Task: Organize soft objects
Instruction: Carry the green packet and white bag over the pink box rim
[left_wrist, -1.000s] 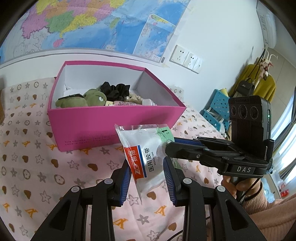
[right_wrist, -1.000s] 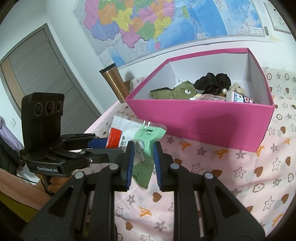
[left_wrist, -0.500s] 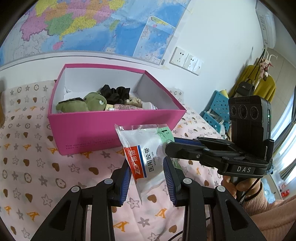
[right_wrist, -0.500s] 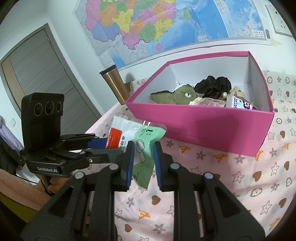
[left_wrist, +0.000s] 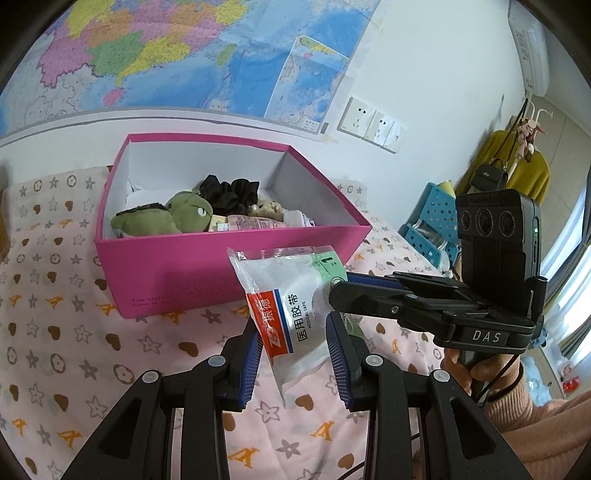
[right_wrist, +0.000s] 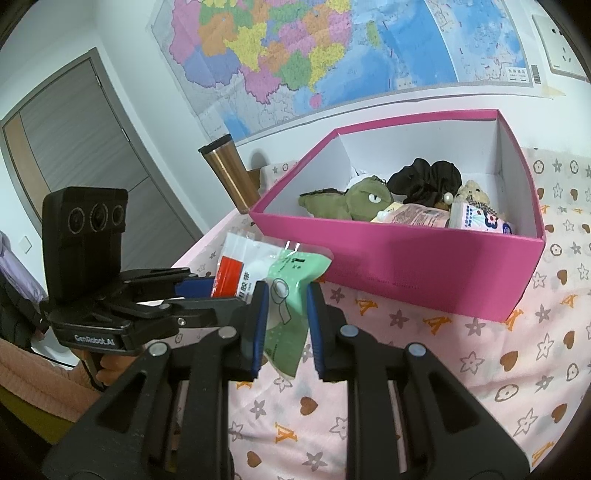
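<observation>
Left wrist view: the left gripper is closed on a clear packet of medical tape, its blue pads pressing the packet's lower half, the red-and-blue label facing the camera. From the right, the right gripper reaches in level and pinches the same packet at its green-printed edge. The packet hangs above the pink patterned cloth, just in front of the near wall of the pink box.

Right wrist view: the right gripper clamps the green side of the packet, while the left gripper comes in from the left, holding the red-labelled side.

Inside the box lie a green plush toy, a black scrunchie, a small beige plush and a tissue pack. A copper tumbler stands to the far left of the box. A map covers the wall behind.
</observation>
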